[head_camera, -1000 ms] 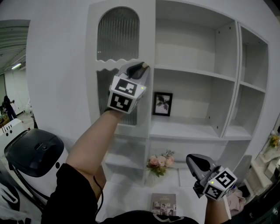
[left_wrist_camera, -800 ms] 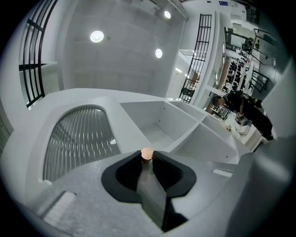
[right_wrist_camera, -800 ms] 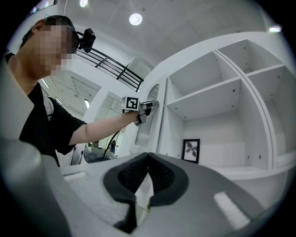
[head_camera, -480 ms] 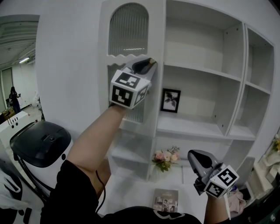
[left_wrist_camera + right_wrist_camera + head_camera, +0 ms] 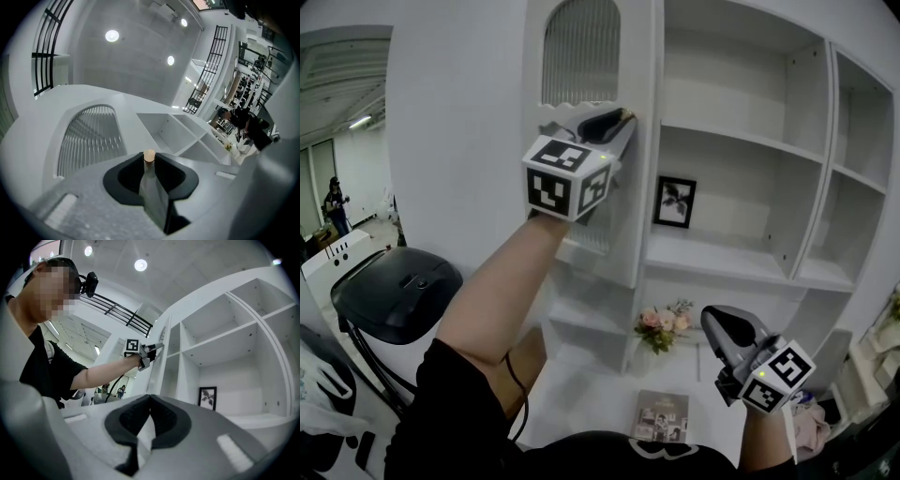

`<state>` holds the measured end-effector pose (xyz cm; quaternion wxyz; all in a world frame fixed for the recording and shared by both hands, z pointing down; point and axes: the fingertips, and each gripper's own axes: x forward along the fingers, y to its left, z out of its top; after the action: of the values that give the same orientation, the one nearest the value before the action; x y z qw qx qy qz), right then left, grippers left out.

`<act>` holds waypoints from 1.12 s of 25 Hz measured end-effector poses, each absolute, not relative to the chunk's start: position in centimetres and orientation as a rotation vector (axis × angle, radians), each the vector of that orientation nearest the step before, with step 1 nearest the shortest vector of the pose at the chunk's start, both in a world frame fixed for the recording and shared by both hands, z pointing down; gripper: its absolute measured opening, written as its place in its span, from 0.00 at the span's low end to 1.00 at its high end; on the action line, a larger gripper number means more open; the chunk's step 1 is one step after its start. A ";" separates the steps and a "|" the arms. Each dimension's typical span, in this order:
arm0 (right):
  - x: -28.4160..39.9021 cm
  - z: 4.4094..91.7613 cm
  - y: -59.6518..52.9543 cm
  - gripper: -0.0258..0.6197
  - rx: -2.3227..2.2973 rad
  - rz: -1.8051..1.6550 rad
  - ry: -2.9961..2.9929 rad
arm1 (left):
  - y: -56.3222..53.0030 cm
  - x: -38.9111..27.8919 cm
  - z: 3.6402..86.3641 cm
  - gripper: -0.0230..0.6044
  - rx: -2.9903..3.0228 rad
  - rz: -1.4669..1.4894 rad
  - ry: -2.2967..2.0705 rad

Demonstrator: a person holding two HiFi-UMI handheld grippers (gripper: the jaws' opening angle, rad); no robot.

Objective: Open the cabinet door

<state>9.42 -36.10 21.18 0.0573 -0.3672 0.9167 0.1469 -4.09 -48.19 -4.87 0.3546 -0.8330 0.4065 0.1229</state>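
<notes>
Covered or too small
The left gripper (image 5: pixel 619 118) is covering the small pale round knob (image 5: pixel 149 156) in the head view; a person (image 5: pixel 336 204) at far left is appearing tiny.

— What does the person wear?
— A black T-shirt (image 5: pixel 455 412) with short sleeves. A thin black cable (image 5: pixel 523 403) hangs beside it.
— And the tools?
— The left hand-held gripper (image 5: pixel 622 118) and the right hand-held gripper (image 5: pixel 713 321) are grey with dark jaws. Each carries a white cube (image 5: pixel 567 178) with black square markers.
</notes>
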 end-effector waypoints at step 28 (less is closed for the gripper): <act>1.1 21.4 -34.3 0.04 -0.724 0.419 2.889 | -38.2 -15.1 -5.1 0.16 -2.268 0.448 1.035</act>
<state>1.12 -34.33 21.41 0.0667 -0.2402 0.9584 0.1389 -15.07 -38.15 -5.10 0.2994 -0.8544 0.3897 0.1689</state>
